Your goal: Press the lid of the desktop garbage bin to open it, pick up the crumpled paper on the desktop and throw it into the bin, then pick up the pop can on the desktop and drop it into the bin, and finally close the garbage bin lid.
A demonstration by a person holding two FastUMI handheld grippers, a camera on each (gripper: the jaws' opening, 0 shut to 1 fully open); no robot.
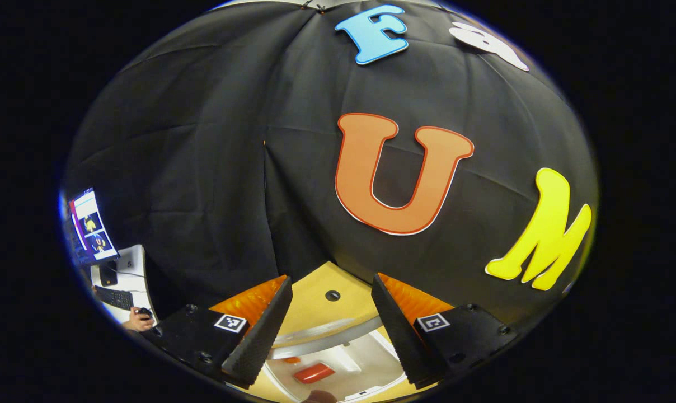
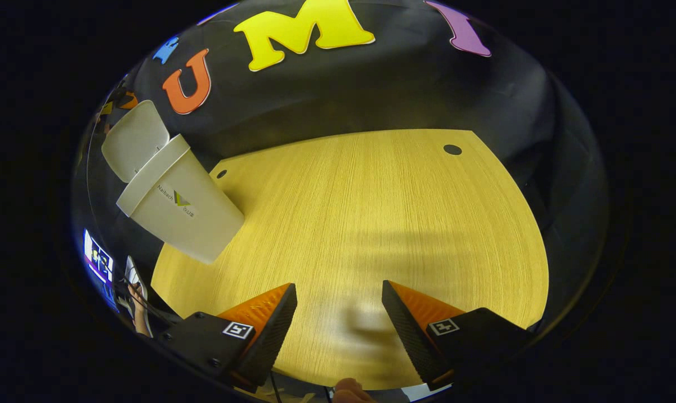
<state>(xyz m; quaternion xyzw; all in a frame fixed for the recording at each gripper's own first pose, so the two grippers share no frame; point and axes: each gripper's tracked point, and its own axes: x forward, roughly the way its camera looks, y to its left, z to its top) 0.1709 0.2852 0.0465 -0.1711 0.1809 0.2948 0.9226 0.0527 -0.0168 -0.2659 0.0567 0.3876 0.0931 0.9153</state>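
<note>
My left gripper (image 1: 331,284) hangs open over the white garbage bin (image 1: 327,337), looking down past its rim into the inside. A red pop can (image 1: 314,372) lies within the bin, below and between the left fingers, with nothing held. In the right gripper view the same bin (image 2: 184,210) stands at the table's far left, its lid (image 2: 135,139) tipped up and back. My right gripper (image 2: 338,285) is open above the bare wooden table (image 2: 371,212), well to the right of the bin, with nothing between its fingers.
The table has a small round hole (image 2: 452,149) near its far right corner and another (image 2: 221,174) beside the bin. Off to the left, outside the booth, are a monitor (image 1: 92,226), a keyboard (image 1: 114,296) and a person's hand (image 1: 137,322).
</note>
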